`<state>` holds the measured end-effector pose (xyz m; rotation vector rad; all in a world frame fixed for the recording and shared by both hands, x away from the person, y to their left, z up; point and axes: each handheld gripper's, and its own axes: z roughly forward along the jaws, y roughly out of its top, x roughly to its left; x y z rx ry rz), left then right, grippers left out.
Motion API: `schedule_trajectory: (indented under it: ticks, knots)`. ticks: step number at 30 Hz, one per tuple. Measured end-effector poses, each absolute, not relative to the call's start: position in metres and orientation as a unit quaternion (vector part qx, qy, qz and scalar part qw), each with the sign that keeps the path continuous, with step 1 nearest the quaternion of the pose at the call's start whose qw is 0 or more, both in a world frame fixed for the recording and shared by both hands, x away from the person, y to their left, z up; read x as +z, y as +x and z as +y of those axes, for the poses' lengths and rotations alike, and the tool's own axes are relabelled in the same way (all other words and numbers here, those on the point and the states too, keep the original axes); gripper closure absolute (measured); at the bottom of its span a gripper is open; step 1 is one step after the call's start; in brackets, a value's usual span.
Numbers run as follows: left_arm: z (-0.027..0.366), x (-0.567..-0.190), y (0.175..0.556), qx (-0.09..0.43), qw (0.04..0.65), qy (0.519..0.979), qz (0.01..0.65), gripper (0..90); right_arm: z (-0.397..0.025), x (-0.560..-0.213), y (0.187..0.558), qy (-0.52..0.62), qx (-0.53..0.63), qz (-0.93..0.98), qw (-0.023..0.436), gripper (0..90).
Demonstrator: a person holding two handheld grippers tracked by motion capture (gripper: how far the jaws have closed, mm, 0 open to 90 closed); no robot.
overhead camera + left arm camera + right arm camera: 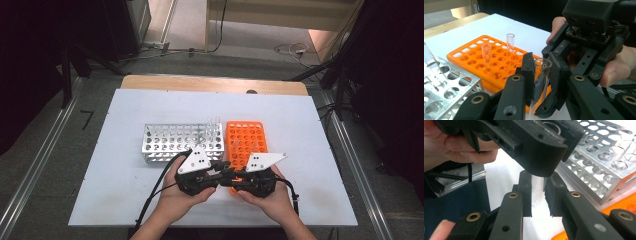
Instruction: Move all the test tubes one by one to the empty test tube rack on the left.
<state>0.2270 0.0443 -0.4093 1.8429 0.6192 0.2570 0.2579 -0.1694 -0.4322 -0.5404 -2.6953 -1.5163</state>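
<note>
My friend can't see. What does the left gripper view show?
A clear glass tube stands upright, clamped between the left hand-held gripper's two black jaws. Behind it, an orange rack holds two more tubes beside a metal rack, with the right hand-held gripper close by.

Grey floor (45, 150) around a white-topped table (135, 107)

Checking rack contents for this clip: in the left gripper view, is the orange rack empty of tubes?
No. Two clear tubes stand upright in holes of the orange rack, behind the tube between the left gripper's jaws.
</note>
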Motion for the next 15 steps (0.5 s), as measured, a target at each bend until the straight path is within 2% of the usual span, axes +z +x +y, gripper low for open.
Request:
schedule_trajectory:
  ticks: [5, 15]
  knots:
    - [0.0459, -0.4090, 0.2281, 0.109, 0.557, 0.779, 0.264, 75.4, -0.1694, -0.4329, 0.2579, -0.173, -0.486, -0.857, -0.001, 72.1]
    - [0.0544, -0.4069, 0.2321, 0.116, 0.562, 0.771, 0.276, 75.5, -0.1740, -0.4315, 0.2585, -0.172, -0.489, -0.855, -0.017, 43.3]
